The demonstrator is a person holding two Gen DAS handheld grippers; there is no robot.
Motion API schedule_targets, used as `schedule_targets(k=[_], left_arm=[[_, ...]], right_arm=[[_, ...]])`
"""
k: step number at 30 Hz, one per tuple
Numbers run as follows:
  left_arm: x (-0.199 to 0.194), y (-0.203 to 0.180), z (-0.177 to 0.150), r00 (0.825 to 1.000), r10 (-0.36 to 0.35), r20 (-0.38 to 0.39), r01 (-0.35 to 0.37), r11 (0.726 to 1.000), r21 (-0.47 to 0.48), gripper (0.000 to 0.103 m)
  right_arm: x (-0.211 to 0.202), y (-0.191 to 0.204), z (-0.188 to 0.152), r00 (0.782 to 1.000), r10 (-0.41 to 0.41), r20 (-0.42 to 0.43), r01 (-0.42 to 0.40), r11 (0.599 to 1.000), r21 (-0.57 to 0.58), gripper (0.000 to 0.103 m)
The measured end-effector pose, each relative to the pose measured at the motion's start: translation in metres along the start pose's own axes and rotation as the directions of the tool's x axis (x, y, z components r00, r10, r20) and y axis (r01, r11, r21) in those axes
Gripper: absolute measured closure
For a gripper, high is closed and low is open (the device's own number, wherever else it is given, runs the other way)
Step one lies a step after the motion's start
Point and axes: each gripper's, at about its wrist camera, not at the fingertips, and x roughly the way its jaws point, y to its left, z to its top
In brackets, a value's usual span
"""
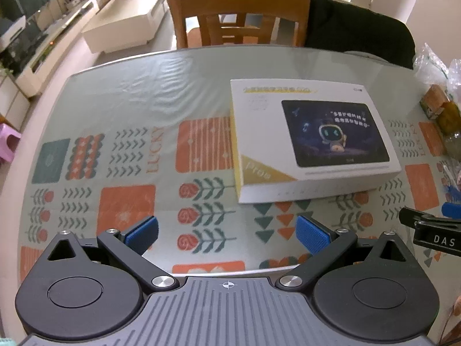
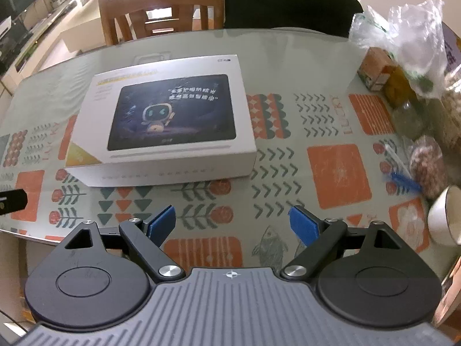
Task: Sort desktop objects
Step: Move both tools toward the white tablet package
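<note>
A white tablet box [image 1: 311,141] printed with a dark screen and a cartoon robot lies flat on the patterned table; it also shows in the right wrist view [image 2: 170,124]. My left gripper [image 1: 227,235] is open and empty, above the table's front edge, short of the box. My right gripper [image 2: 232,225] is open and empty, in front of the box's right corner. Its tip shows in the left wrist view [image 1: 432,227] at the far right.
At the table's right side stand plastic bags [image 2: 409,31], a small carton [image 2: 374,69], jars [image 2: 403,106], a bag of nuts [image 2: 429,164], a blue-tipped stick [image 2: 400,180] and a white bowl [image 2: 446,216]. Wooden chairs [image 1: 239,17] stand behind the table, one draped in black cloth [image 2: 288,3].
</note>
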Motion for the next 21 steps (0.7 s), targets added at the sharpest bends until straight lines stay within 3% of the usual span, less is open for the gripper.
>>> schedule_targets(k=[13, 21], left_arm=[[0.034, -0.022, 0.027, 0.999, 0.034, -0.040, -0.035, 0.999, -0.008, 0.000], [0.063, -0.031, 0.050, 0.998, 0.004, -0.057, -0.003, 1.000, 0.008, 0.000]], right_arm=[[0.032, -0.023, 0.049, 0.996, 0.085, 0.031, -0.086, 0.996, 0.011, 0.000], [0.056, -0.029, 0.074, 0.992, 0.119, 0.032, -0.119, 0.993, 0.018, 0.000]])
